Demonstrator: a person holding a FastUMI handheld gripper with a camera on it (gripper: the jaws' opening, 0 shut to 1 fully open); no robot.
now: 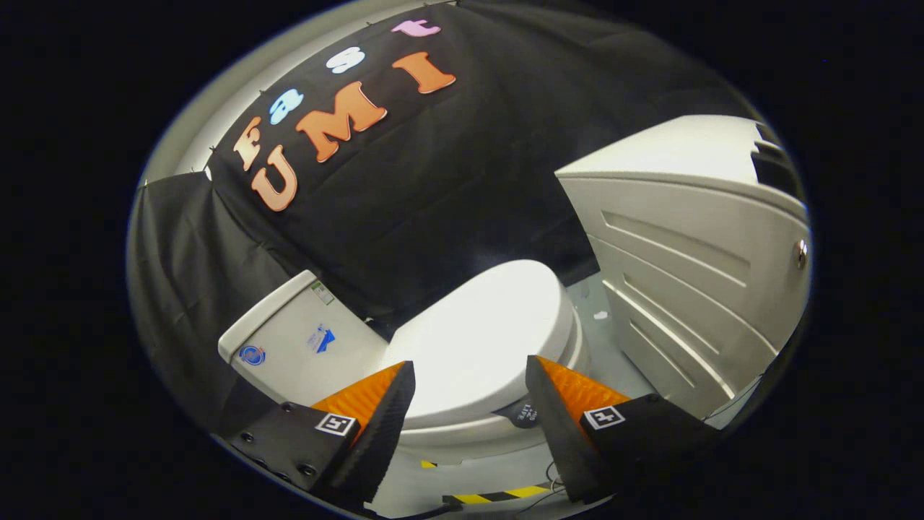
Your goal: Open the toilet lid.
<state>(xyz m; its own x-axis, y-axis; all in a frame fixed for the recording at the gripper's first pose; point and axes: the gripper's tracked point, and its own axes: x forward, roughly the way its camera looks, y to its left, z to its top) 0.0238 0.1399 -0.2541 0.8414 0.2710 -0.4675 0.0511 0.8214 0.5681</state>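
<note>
A white toilet stands just ahead of my fingers, its lid (480,339) lying flat and closed over the bowl (462,433). The tank (303,347) sits at the lid's far-left end, with stickers on its top. My gripper (469,379) hovers above the lid's near side, open, the two fingers spread wide with nothing between them. One fingertip (401,390) lies over the lid's end nearest the tank, the other fingertip (541,390) over the lid's front part. A small dark tag (521,413) hangs at the seat's edge by that second finger.
A white cabinet (693,289) with panelled doors and a metal knob (801,253) stands close beside the toilet's front end. Black cloth backs the tank. A yellow-and-black tape strip (498,495) and a cable lie on the pale floor below my fingers.
</note>
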